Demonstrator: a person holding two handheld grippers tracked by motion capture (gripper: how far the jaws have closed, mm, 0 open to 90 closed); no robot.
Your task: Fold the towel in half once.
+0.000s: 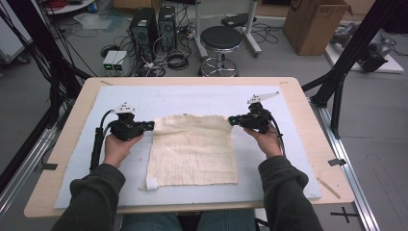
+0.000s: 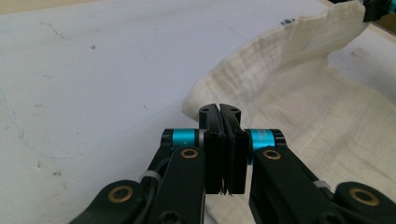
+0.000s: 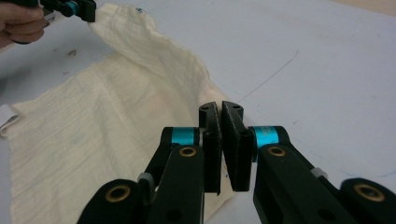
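A cream woven cloth (image 1: 192, 149) lies on the white mat (image 1: 192, 96), with its two far corners raised a little. My left gripper (image 1: 149, 125) is shut on the far left corner; in the left gripper view its closed tips (image 2: 219, 109) meet at the cloth's (image 2: 303, 102) edge. My right gripper (image 1: 232, 120) is shut on the far right corner, tips (image 3: 221, 107) together over the cloth (image 3: 102, 121). Each gripper view shows the other gripper far off pinching a lifted corner: the right gripper (image 2: 373, 9), the left gripper (image 3: 86, 9). A small white tag (image 1: 152, 184) sits at the near left corner.
The mat covers most of a wooden table (image 1: 62, 144). Beyond the far edge stand a black stool (image 1: 220, 41), computer towers (image 1: 144, 29) with cables, and a cardboard box (image 1: 315, 24). Black frame posts (image 1: 346, 53) rise at the right.
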